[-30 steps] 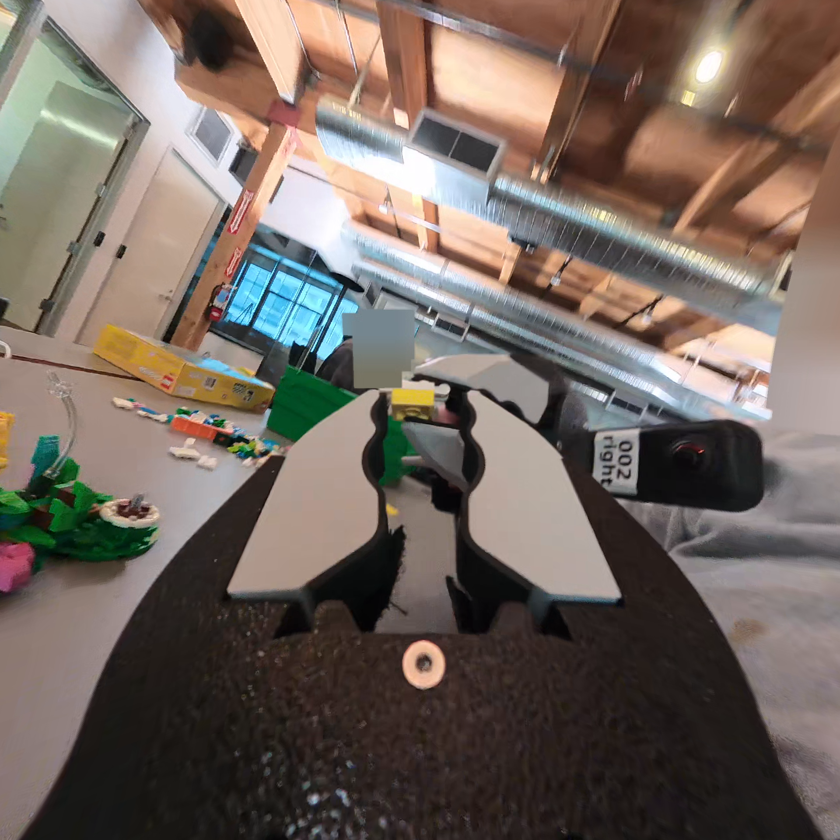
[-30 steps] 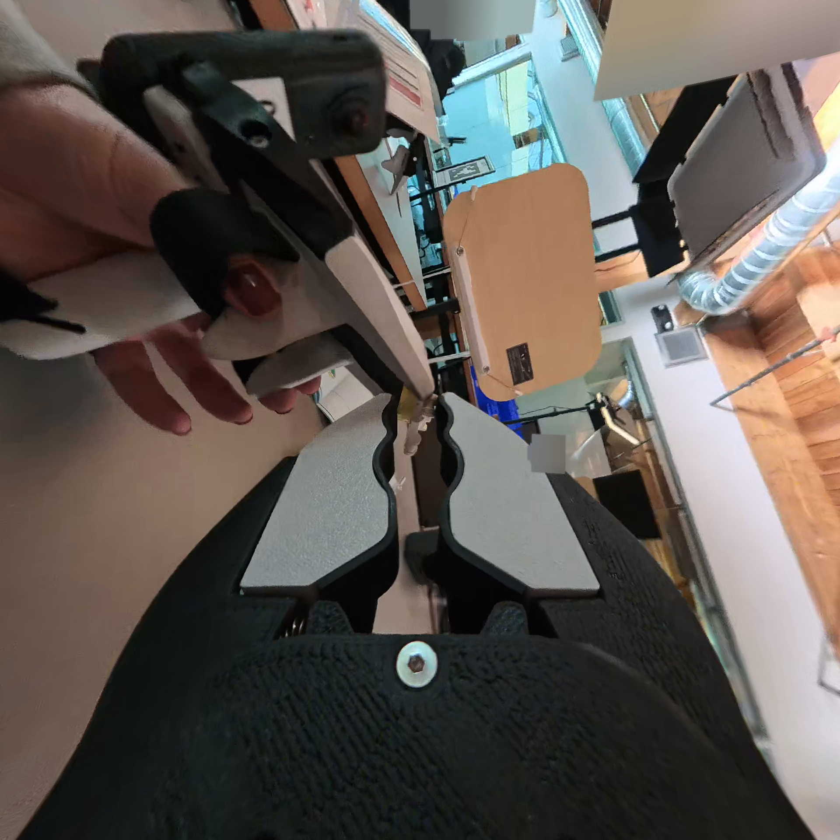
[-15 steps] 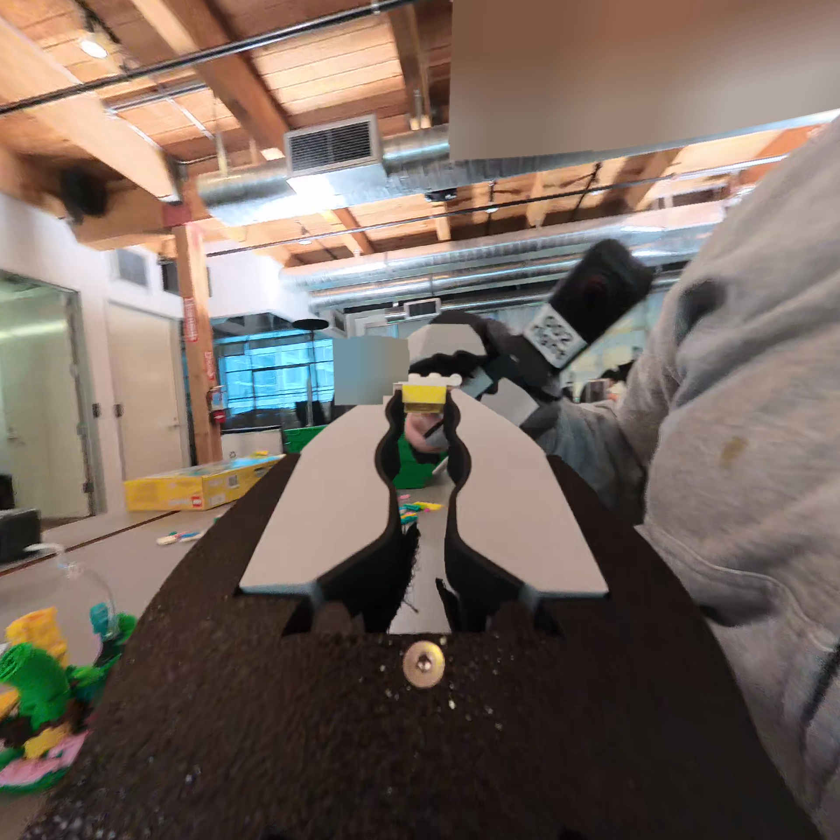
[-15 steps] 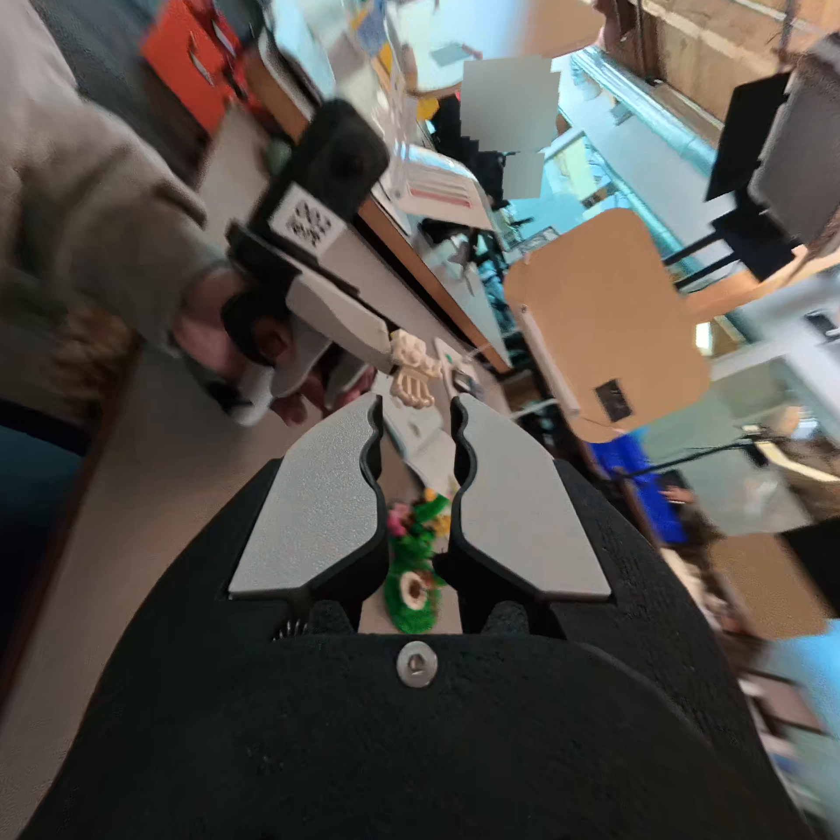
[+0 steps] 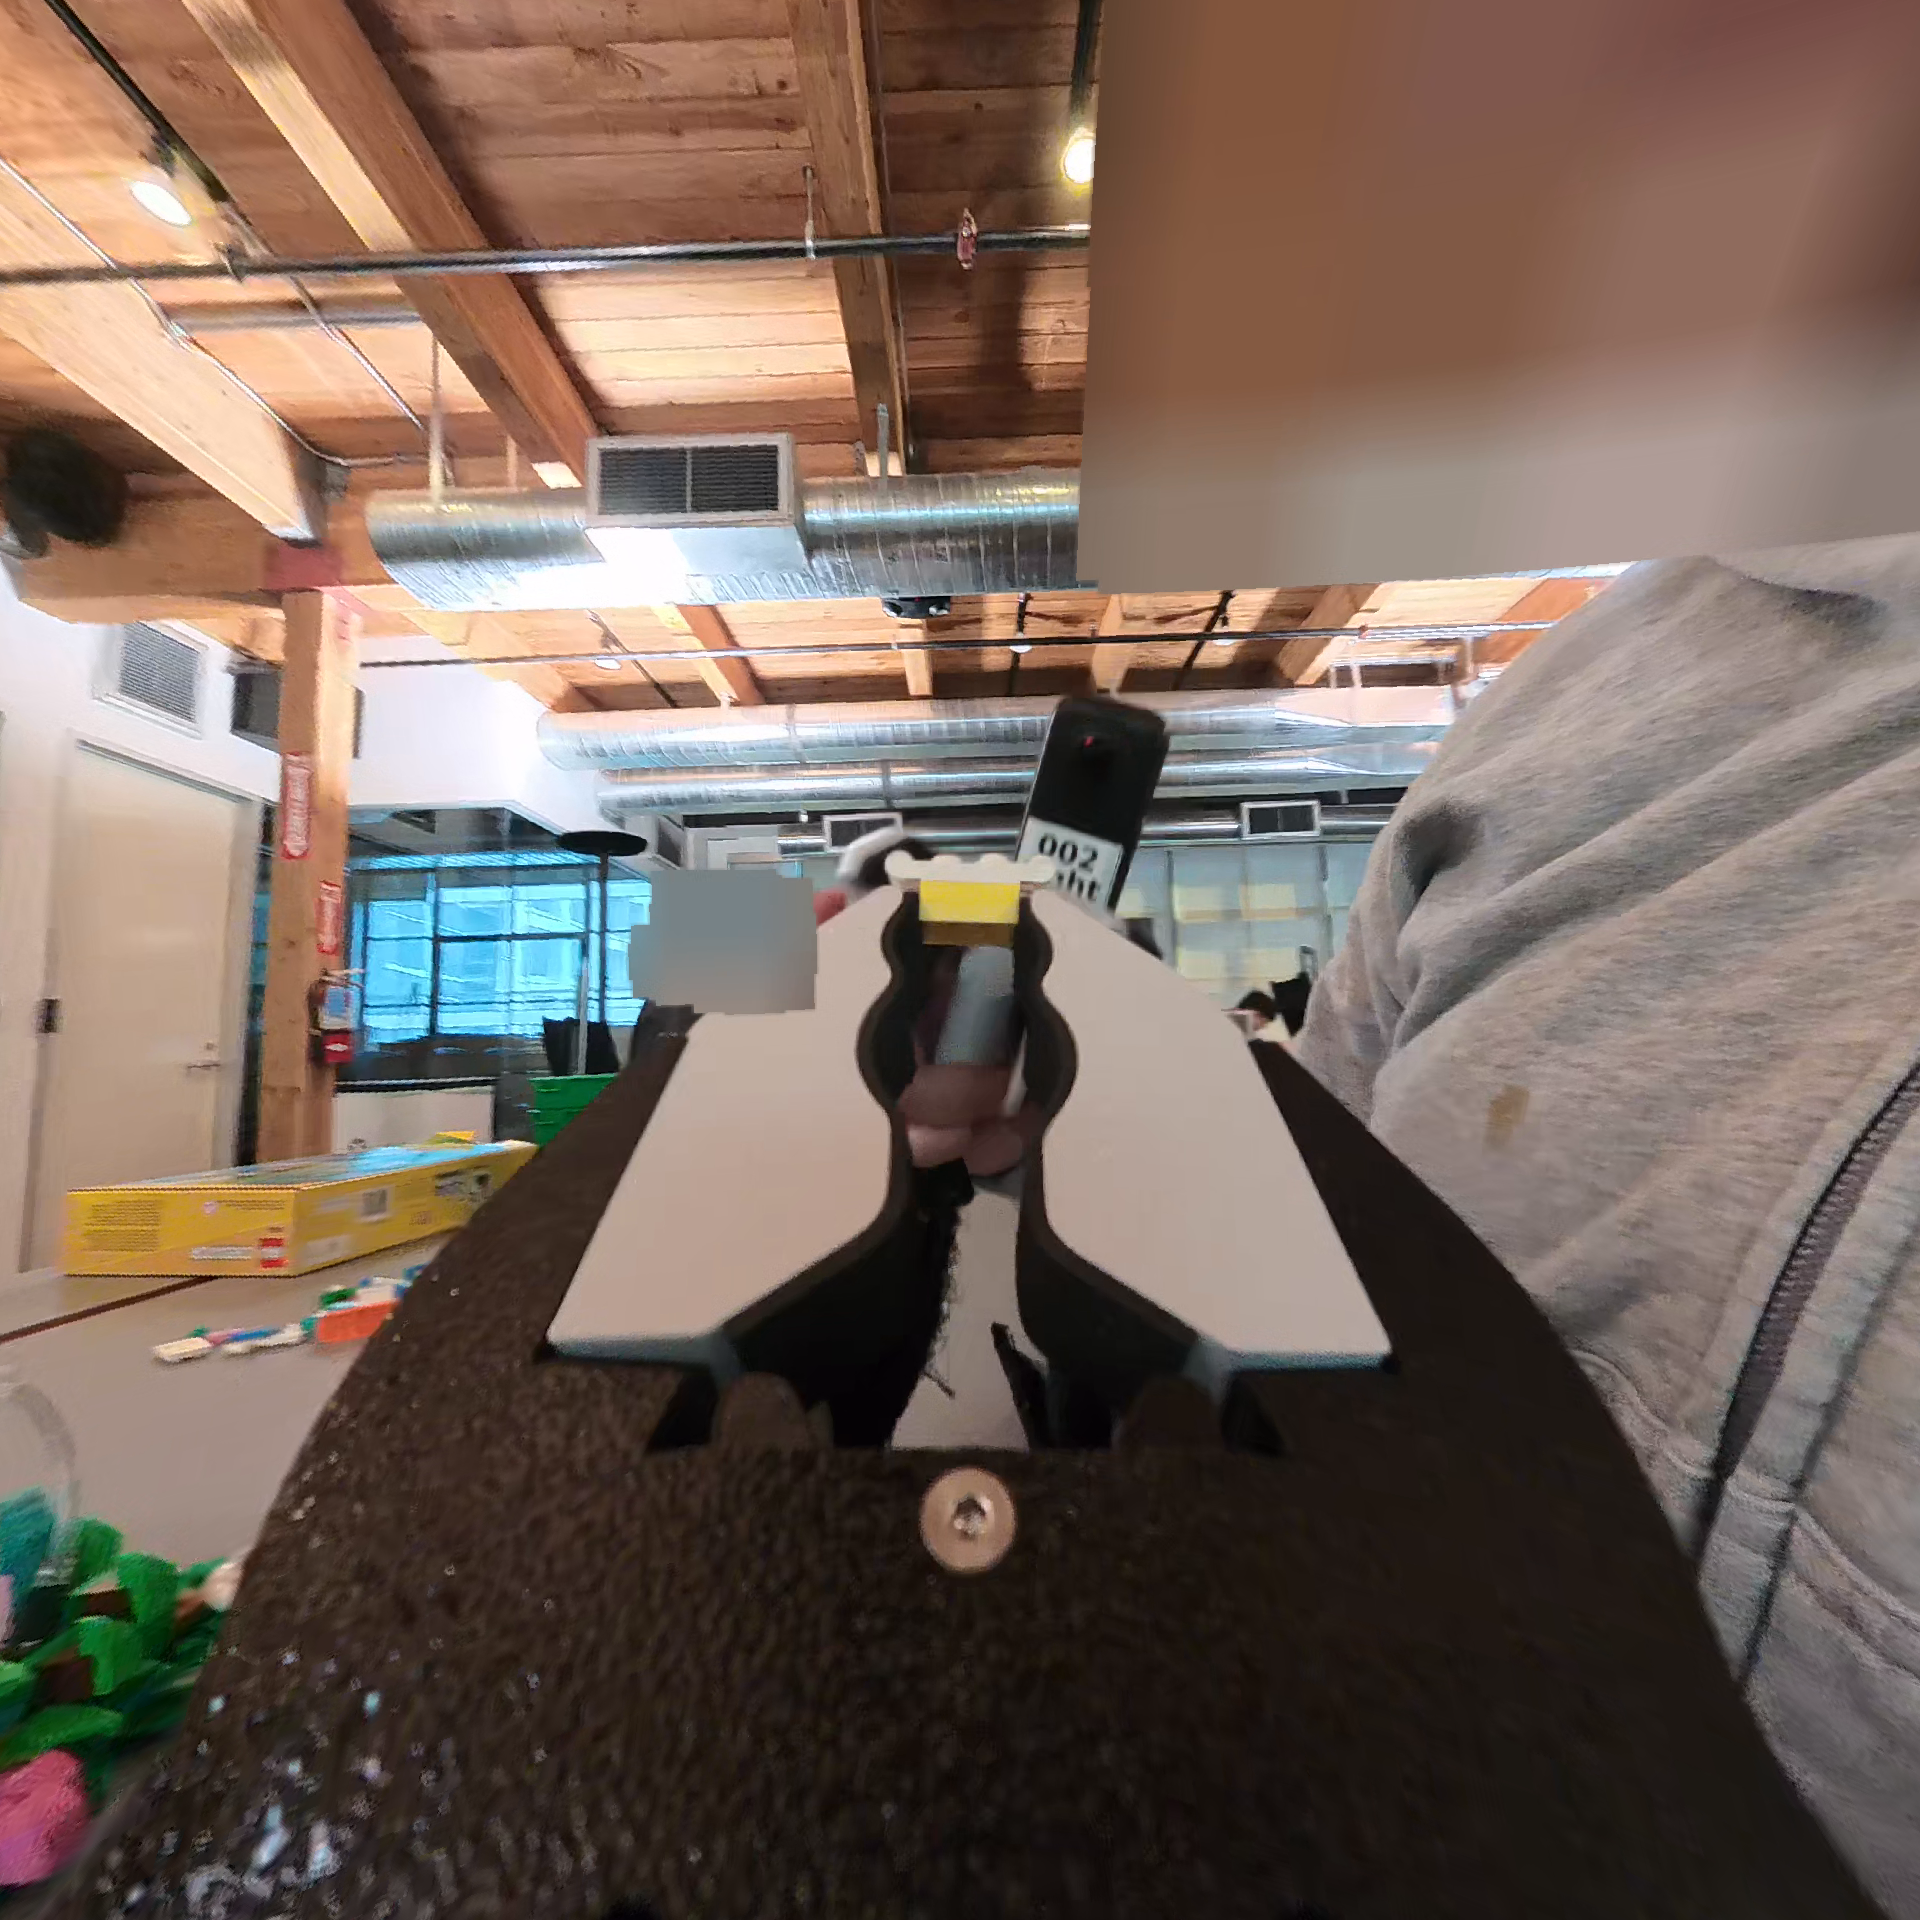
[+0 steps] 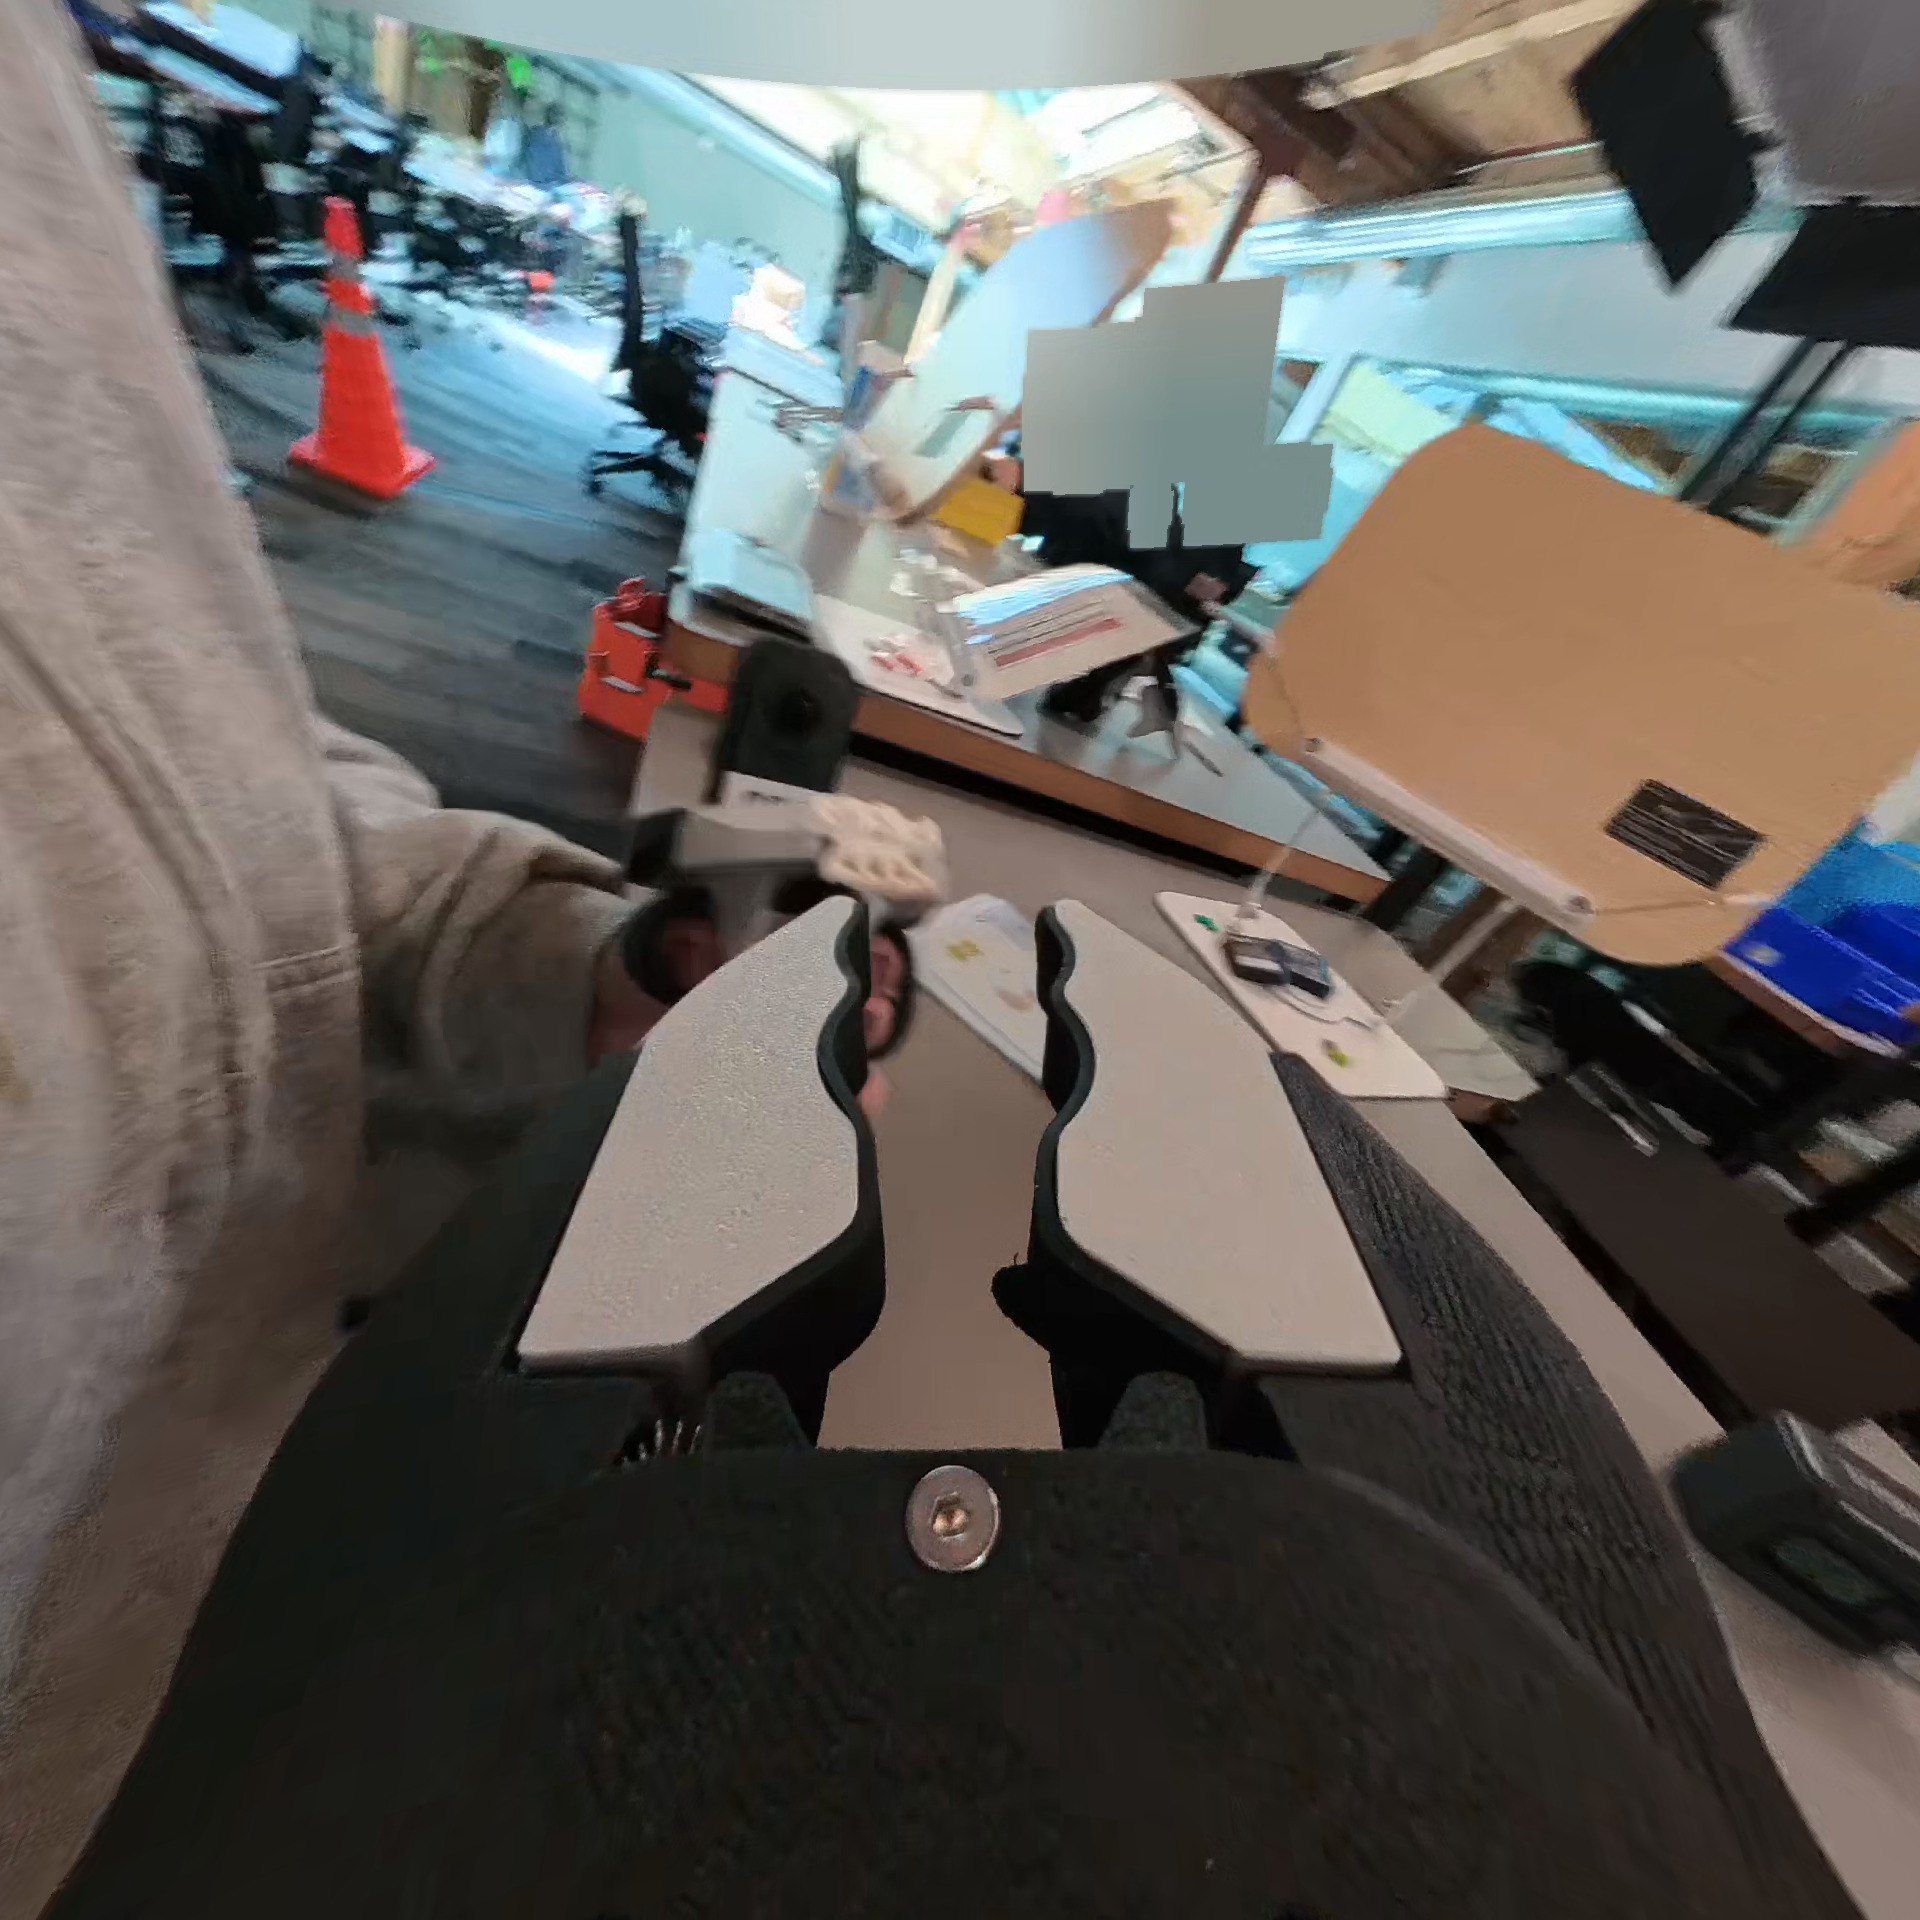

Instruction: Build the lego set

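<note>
My left gripper (image 5: pixel 966 914) pinches the yellow-and-white lego piece (image 5: pixel 966 896) aloft; only the right view shows its white underside (image 6: pixel 878 852). My right gripper (image 6: pixel 948 920), spread and empty, has swung upright since half a second ago.

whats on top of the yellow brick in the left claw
A white plate sits on the yellow brick pinched in the left claw, overhanging both sides. The brick's lower half is hidden between the fingertips.
</note>
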`<state>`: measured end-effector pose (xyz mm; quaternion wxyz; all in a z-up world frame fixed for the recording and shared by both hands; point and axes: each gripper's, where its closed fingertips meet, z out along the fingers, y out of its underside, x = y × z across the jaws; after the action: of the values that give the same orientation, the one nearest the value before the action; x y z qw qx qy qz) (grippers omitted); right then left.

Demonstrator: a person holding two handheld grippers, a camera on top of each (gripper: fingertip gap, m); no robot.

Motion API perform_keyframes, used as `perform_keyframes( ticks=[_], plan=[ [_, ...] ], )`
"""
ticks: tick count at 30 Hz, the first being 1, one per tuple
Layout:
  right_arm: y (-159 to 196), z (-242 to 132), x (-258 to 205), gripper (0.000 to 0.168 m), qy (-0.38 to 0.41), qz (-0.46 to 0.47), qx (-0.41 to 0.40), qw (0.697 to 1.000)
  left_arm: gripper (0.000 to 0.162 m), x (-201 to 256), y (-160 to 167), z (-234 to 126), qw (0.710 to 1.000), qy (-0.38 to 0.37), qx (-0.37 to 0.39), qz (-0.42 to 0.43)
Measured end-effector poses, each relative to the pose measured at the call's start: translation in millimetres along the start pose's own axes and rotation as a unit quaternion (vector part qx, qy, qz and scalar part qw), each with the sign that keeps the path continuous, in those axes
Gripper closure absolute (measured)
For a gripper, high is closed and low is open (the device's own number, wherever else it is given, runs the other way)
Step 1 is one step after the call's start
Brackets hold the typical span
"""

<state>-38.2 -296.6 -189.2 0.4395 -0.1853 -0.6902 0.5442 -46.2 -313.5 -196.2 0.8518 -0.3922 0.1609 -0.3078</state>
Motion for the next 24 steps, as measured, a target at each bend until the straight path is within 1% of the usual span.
perform_keyframes(
  ticks=[2,4,7,9,11,14,15,17,24],
  plan=[
    [16,-6,29,0.142,0.077,-0.002,0.009,0.997,0.146,-3,-2,-2,1.0,-0.015,-0.006,0.017],
    [39,-19,65,0.149,0.181,-0.005,0.007,0.983,0.146,-9,0,-4,0.999,-0.038,-0.014,0.03],
    [80,-46,116,0.158,0.332,0.006,-0.014,0.943,0.146,-19,3,-6,0.995,-0.082,-0.023,0.056],
    [103,-62,137,0.162,0.407,0.012,-0.024,0.913,0.146,-29,5,-9,0.99,-0.121,-0.031,0.071],
    [119,-66,144,0.167,0.428,0.003,-0.043,0.903,0.146,-34,6,-11,0.986,-0.142,-0.038,0.081],
    [119,-63,141,0.168,0.415,-0.054,-0.066,0.906,0.146,-43,7,-15,0.98,-0.176,-0.044,0.088],
    [121,-61,137,0.168,0.405,-0.059,-0.07,0.91,0.146,-46,7,-17,0.978,-0.187,-0.044,0.088],
    [127,-62,134,0.168,0.401,-0.053,-0.08,0.911,0.146,-50,6,-19,0.976,-0.197,-0.041,0.084],
    [119,-87,146,0.168,0.457,-0.019,-0.048,0.888,0.146,-51,9,-20,0.974,-0.203,-0.052,0.088]
  ],
)
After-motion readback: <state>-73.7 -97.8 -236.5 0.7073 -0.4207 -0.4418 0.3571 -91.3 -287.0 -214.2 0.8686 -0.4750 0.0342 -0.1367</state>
